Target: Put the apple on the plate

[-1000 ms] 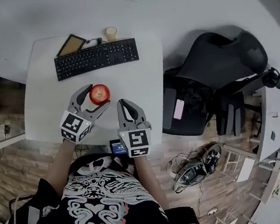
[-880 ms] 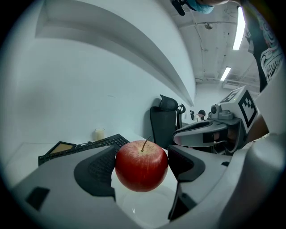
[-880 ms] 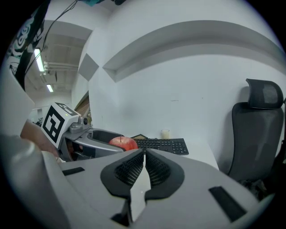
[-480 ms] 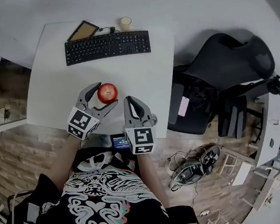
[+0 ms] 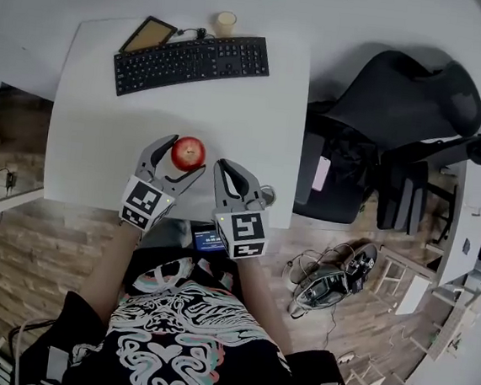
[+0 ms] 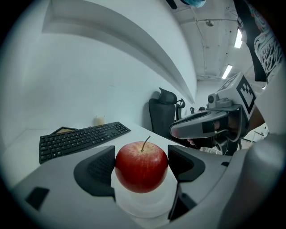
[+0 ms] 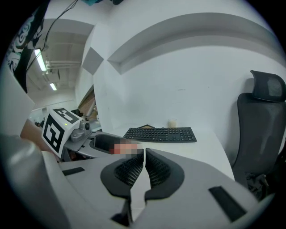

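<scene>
A round, glossy red apple (image 6: 141, 166) with a thin brown stem sits upright between the two dark ribbed pads of the left gripper (image 5: 182, 156). The grey jaws press against it from either side. A pale rounded shape shows just beneath the apple. It may be the white desk seen through the gap in the jaws, but the view is too unclear to say. No view shows whether the fruit rests on the surface or is lifted off it.

Just beside this claw, on its right, is the right gripper (image 7: 144, 156). Its jaws are closed together, pad against pad, with nothing between them. Each gripper carries a white cube with black square markers.

Both claws hover over the near edge of a white rectangular desk (image 5: 94, 131). Well ahead of the jaws lies a black computer keyboard (image 5: 192, 63). Past it are a small dark-framed tablet (image 5: 148, 35) and a cream cylindrical cup or candle (image 5: 225, 23). Off to the right of the right gripper stands a black office chair (image 5: 400, 118).
</scene>
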The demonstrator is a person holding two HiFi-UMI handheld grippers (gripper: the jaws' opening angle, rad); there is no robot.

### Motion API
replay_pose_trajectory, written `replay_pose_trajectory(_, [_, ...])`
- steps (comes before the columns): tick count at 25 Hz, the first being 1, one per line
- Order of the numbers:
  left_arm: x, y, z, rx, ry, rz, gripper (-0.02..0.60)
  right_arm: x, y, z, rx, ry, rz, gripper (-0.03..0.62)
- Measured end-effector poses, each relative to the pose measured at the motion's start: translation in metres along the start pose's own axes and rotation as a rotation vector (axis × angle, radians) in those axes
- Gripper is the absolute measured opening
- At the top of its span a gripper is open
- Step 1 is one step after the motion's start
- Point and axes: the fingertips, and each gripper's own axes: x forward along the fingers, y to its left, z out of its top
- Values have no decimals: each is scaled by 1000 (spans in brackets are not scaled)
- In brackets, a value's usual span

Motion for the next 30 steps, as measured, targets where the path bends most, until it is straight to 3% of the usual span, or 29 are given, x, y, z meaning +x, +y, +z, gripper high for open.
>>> replay_pose_trajectory(5, [16, -3, -25, 33, 36, -5, 362, 11, -1, -15, 9, 44, 16, 32])
replay_pose_trajectory(11, [33, -7, -40, 39, -11, -17, 362, 15, -6, -33, -1, 80, 27, 32])
replay_pose_trajectory(15, [42, -8, -51, 60, 4, -16, 362, 15, -11, -41, 5, 98, 23, 32])
replay_pose_trajectory(27, [39, -10, -56, 44, 35, -56, 362, 20, -20, -41, 16, 101, 17, 32])
replay_pose_trajectory(30, [32, -12, -51, 30, -13, -76, 362, 20, -19, -41, 21, 101, 17, 32])
